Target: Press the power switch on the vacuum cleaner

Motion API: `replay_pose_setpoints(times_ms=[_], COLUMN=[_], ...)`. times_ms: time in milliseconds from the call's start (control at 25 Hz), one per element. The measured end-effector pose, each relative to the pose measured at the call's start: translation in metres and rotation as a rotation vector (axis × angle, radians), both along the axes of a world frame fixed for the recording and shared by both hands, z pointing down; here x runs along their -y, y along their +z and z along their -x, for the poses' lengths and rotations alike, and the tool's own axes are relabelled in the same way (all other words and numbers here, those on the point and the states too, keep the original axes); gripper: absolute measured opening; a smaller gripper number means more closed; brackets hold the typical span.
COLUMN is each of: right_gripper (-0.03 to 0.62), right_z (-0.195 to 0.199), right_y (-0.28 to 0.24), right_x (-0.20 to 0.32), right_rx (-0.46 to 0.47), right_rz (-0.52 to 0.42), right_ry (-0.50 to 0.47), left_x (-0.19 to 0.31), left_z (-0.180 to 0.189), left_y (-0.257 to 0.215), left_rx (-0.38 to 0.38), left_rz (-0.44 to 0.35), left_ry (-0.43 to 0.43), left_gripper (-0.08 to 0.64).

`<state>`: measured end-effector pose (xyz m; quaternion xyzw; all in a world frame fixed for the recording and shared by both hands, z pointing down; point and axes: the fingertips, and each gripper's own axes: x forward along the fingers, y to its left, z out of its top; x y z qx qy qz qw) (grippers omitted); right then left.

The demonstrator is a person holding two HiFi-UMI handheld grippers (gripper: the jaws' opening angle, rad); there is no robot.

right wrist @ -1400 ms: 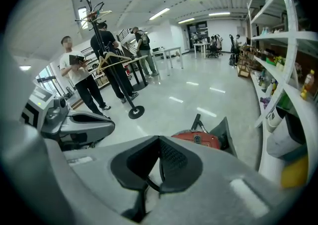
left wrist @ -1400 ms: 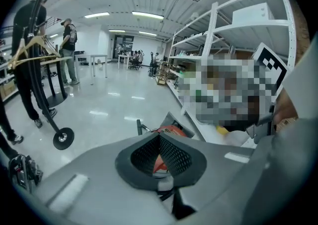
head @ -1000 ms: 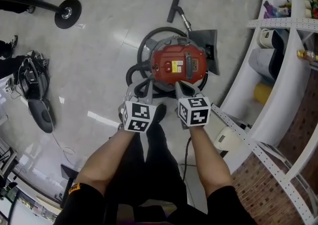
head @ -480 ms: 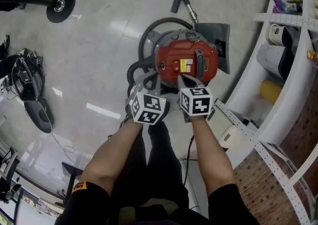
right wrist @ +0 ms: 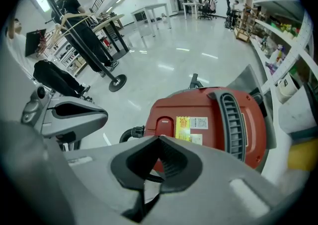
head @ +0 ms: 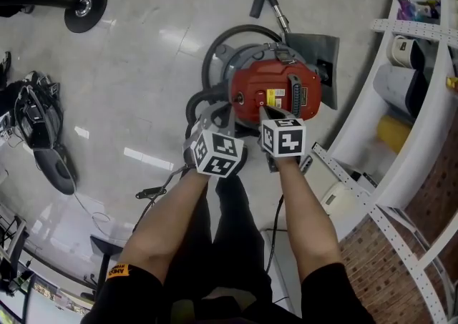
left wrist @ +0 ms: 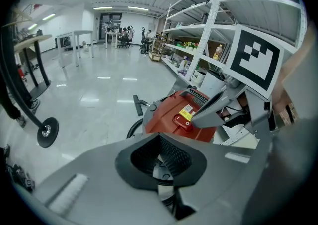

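**Layout, placed from the vacuum cleaner**
- A white metal shelving rack [head: 411,151] stood to its right, and pale polished floor [head: 143,51] lay all round it.
- The red-topped round canister vacuum cleaner [head: 275,90] sat on the floor straight ahead of the person, just beyond both grippers.
- Its black ribbed hose [head: 207,64] left the body on the left and looped round the far side.

**Grippers**
- The right gripper [right wrist: 159,138] had its jaws pressed together with nothing between them. Its tip hung over the near-left part of the red lid.
- The left gripper [left wrist: 160,135] was likewise closed on itself and empty. It was parked at the vacuum's near-left rim, beside the hose.

**Step in hand**
- We judged this to be the final approach to the press.
- The raised red rectangular power switch [right wrist: 163,125] lay just ahead of the right tip, and we could not confirm contact.
- The small yellow label [right wrist: 183,123] sat just right of the switch.

**Next move (judgement)**
- It called for a short push forward and down, with the closed tip centred on the switch and kept off the label.
- The canister might roll or tilt under the push, so the force should go mostly downward.

**Orientation**
- The switch faced upward on the lid.
- Its long axis ran from the near rim towards the lid's centre, roughly in line with the right jaws.
- The black ribbed vent [right wrist: 233,122] lay farther right, and it ran roughly parallel to the switch.
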<state>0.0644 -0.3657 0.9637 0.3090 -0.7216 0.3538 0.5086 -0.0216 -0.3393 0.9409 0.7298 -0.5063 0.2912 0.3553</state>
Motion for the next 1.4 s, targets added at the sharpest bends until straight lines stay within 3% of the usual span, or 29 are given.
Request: replay_pose_setpoints(times_ms=[520,800,1160,1400], right_gripper=[-0.009,-0.008,-0.008,-0.008], right_z=[-0.002,-0.001,-0.002,0.015], right_y=[0.018,0.018,-0.051,-0.108], right_x=[-0.005,-0.003,-0.019,-0.021], right_rx=[-0.072,-0.088,-0.035,0.069], right_rz=[0.073,0.042,0.006,-0.090], right_ry=[-0.026,-0.044,-0.035,-0.095], left_x=[0.004,0.007,-0.007,-0.011], left_z=[0.001,0.004,-0.005,-0.007], left_y=[0.009,0.002,-0.062,-0.107], left_rx=[-0.009,-0.018,-0.038,-0.036], left_rz=[0.020,0.018,0.001,-0.050], left_ry=[0.001,-0.016,-0.052,-0.069], left_gripper=[0.017,0.017,0.015,0.016])
